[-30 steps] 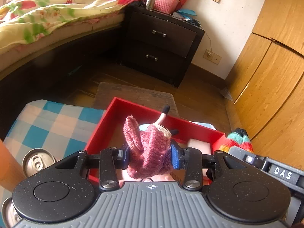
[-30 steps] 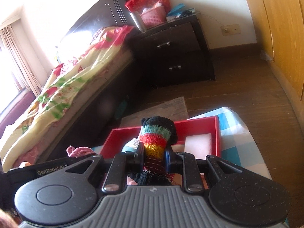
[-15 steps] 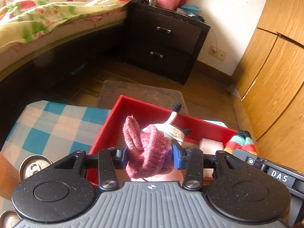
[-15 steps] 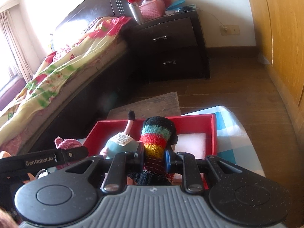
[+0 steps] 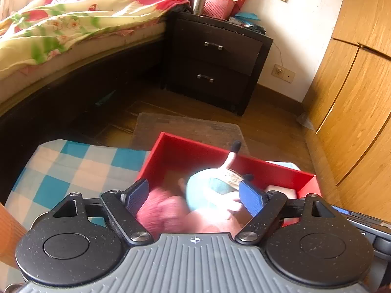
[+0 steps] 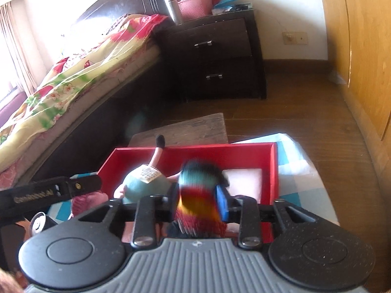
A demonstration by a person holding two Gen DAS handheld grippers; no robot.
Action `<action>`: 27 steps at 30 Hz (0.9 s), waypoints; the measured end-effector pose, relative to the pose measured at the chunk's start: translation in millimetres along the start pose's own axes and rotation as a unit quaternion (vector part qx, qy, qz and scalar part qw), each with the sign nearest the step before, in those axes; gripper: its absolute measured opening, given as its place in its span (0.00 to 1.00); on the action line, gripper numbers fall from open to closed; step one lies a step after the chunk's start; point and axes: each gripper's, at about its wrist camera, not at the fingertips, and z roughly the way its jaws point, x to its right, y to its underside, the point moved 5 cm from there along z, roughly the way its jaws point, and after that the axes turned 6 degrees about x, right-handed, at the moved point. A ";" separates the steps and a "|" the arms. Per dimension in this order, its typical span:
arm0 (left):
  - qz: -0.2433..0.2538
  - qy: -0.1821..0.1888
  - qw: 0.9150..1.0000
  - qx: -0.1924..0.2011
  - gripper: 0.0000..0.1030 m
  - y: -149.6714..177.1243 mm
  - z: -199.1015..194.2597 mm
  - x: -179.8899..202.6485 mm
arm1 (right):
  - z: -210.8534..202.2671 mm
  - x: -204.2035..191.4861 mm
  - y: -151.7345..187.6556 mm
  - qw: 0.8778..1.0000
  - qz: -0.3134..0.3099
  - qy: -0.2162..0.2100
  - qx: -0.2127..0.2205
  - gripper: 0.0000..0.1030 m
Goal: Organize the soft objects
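Observation:
My left gripper [image 5: 194,195] is open over the red box [image 5: 195,150]. The pink knitted glove [image 5: 161,211] is blurred, free of the pads, at the box's near left. A teal plush toy [image 5: 207,190] lies in the box. In the right wrist view my right gripper [image 6: 198,200] has its jaws parted a little around the blurred rainbow striped glove [image 6: 198,202], which looks loose between them. The red box [image 6: 273,168], the plush toy [image 6: 141,183] and the pink glove [image 6: 88,201] show there too.
The box stands on a blue checked cloth [image 5: 73,168]. A white pad [image 6: 244,180] lies in the box's right end. A can [image 6: 39,222] stands at the left. A bed [image 5: 73,36], a dark nightstand [image 5: 217,58] and wooden wardrobe doors [image 5: 354,97] surround the floor.
My left gripper opened and the pink glove dropped from it into the box. My right gripper's jaws parted and the rainbow glove is slipping, blurred. Both grippers moved over the box.

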 end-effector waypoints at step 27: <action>0.039 0.025 0.993 -0.105 0.79 64.9 -30.2 23.0 | -41.5 9.0 15.2 0.999 0.029 -0.016 -0.027 0.40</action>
